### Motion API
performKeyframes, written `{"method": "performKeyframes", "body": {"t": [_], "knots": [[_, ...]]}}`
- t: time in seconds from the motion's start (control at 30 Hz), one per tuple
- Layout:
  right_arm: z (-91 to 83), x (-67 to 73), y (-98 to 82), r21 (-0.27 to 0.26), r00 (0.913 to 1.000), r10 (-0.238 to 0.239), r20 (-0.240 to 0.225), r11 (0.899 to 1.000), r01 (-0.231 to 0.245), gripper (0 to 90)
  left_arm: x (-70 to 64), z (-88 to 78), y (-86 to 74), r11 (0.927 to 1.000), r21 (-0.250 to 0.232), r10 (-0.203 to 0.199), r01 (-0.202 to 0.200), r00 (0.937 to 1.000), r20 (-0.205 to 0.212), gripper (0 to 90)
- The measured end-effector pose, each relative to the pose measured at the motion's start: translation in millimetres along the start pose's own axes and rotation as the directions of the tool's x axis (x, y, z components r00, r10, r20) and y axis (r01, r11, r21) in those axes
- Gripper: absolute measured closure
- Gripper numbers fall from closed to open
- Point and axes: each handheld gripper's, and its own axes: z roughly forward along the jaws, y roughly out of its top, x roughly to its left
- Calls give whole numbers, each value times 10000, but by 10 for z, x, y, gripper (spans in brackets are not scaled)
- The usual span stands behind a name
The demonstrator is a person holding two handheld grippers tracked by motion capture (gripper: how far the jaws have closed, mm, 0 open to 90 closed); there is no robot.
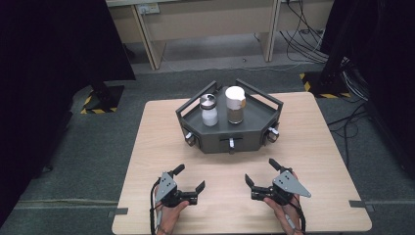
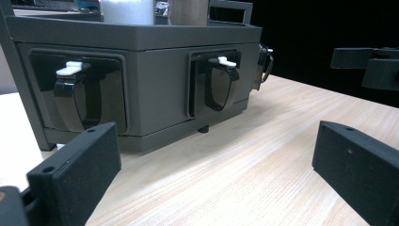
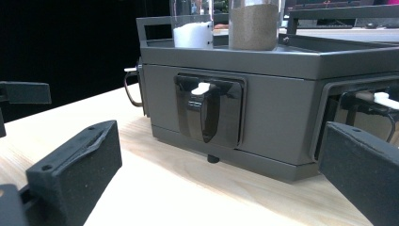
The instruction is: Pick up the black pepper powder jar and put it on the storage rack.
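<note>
A dark grey hexagonal tray stand point(image 1: 247, 139) sits at the table's far middle, with black hook handles and white tabs on its front faces point(image 2: 211, 84) point(image 3: 207, 115). On it stand a jar of white powder with a metal lid point(image 1: 209, 109) point(image 3: 192, 33) and a taller jar of brown powder with a white cap point(image 1: 235, 105) point(image 3: 256, 26). My left gripper point(image 1: 190, 178) point(image 2: 211, 188) rests near the front edge, open and holding nothing. My right gripper point(image 1: 260, 171) point(image 3: 221, 188) is open too, a short way in front of the stand.
The wooden table point(image 1: 156, 132) stands on grey carpet. Cables point(image 1: 303, 44) run along the floor at the back right. Black curtains hang left and right. The other gripper's jaw appears at the far edge in each gripper view.
</note>
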Motion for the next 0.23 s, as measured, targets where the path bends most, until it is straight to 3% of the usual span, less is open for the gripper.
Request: {"method": "performKeyframes", "body": {"t": [0.23], "knots": [[-2,-5,3,-25,10000,10,10,10000,-10,3,5,-5,-2,10000,-17,-17,17,10000,-23,9]]}}
